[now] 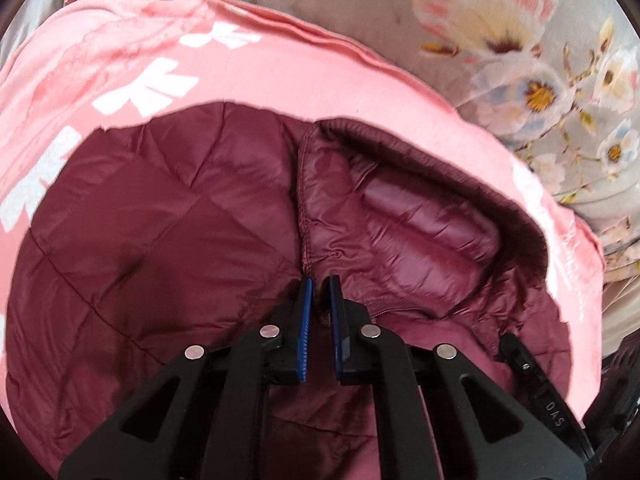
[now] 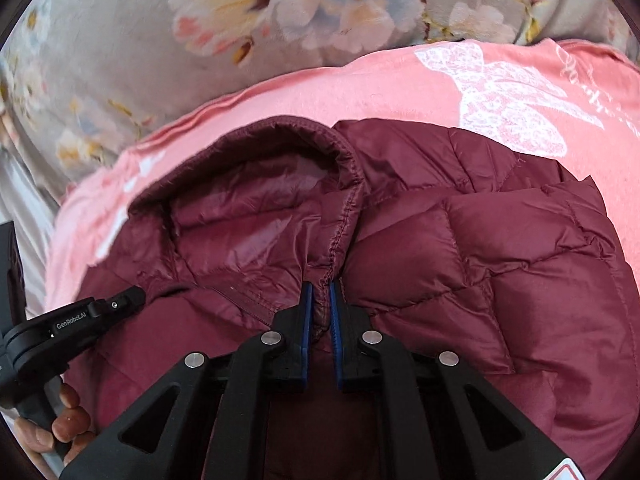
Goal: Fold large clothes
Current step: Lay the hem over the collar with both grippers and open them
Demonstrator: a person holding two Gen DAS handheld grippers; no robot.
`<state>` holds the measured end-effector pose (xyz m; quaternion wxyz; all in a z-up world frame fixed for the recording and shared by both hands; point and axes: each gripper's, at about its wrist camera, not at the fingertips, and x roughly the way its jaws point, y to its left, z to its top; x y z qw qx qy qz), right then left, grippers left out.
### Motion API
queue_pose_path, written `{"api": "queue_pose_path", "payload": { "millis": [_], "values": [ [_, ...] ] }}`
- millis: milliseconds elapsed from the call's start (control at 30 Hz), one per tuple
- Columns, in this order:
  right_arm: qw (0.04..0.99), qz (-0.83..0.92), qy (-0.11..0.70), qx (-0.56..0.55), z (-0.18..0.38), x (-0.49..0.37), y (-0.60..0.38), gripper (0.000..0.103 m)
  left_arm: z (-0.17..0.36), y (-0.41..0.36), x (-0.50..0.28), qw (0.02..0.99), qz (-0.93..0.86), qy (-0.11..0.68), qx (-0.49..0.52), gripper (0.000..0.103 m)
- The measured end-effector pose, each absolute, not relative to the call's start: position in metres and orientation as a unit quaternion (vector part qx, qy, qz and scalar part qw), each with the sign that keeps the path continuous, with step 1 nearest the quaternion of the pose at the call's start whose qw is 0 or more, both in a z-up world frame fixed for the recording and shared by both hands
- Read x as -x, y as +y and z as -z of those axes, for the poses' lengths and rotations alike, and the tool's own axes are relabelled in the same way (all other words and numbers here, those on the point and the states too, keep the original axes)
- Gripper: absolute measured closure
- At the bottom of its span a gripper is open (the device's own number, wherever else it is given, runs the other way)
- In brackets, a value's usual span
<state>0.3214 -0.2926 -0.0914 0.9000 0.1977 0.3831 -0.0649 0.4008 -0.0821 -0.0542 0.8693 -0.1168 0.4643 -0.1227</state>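
A maroon quilted puffer jacket (image 1: 168,224) lies on a pink printed garment (image 1: 280,72); it also shows in the right wrist view (image 2: 500,264). Its hood or collar opening (image 1: 420,216) faces up between the two grippers. My left gripper (image 1: 319,280) is shut on the jacket's edge seam next to the opening. My right gripper (image 2: 320,286) is shut on the opposite edge seam of the opening (image 2: 256,216). The left gripper's body (image 2: 96,312) shows at the lower left of the right wrist view, held by a hand.
The pink garment (image 2: 400,80) with white butterfly print lies under the jacket on a grey floral bedsheet (image 2: 160,40), which also shows in the left wrist view (image 1: 520,40). The right gripper's finger (image 1: 528,364) shows at the lower right of the left wrist view.
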Motion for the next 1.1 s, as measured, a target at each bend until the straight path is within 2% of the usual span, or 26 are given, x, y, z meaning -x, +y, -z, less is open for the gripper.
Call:
{"api": "queue_pose_path", "payload": {
  "millis": [467, 700, 867, 933, 967, 1000, 1033, 1067, 1100],
  "values": [
    [0.904, 0.090, 0.392, -0.148, 0.093, -0.325, -0.280, 0.096, 0.071, -0.097, -0.388, 0.902, 0.106, 0.416, 0.049, 0.094],
    [0.902, 0.082, 0.389, -0.167, 0.092, -0.326, -0.282, 0.096, 0.072, -0.100, -0.387, 0.906, 0.101, 0.410, 0.043, 0.093],
    [0.898, 0.051, 0.374, -0.224, 0.090, -0.320, -0.299, 0.093, 0.071, -0.095, -0.387, 0.904, 0.112, 0.408, 0.062, 0.091],
    [0.896, 0.047, 0.371, -0.239, 0.082, -0.313, -0.303, 0.088, 0.067, -0.093, -0.384, 0.904, 0.118, 0.407, 0.064, 0.084],
    [0.896, 0.048, 0.365, -0.249, 0.074, -0.305, -0.306, 0.082, 0.064, -0.091, -0.382, 0.902, 0.122, 0.408, 0.064, 0.076],
    [0.896, 0.052, 0.361, -0.254, 0.069, -0.301, -0.308, 0.077, 0.059, -0.087, -0.380, 0.901, 0.130, 0.408, 0.068, 0.063],
    [0.895, 0.055, 0.356, -0.262, 0.060, -0.296, -0.312, 0.076, 0.054, -0.085, -0.378, 0.901, 0.135, 0.406, 0.073, 0.056],
    [0.895, 0.056, 0.351, -0.269, 0.054, -0.293, -0.316, 0.076, 0.043, -0.078, -0.376, 0.902, 0.140, 0.398, 0.086, 0.052],
    [0.895, 0.051, 0.338, -0.288, 0.043, -0.291, -0.322, 0.076, 0.035, -0.073, -0.376, 0.904, 0.140, 0.392, 0.095, 0.051]
  ]
}}
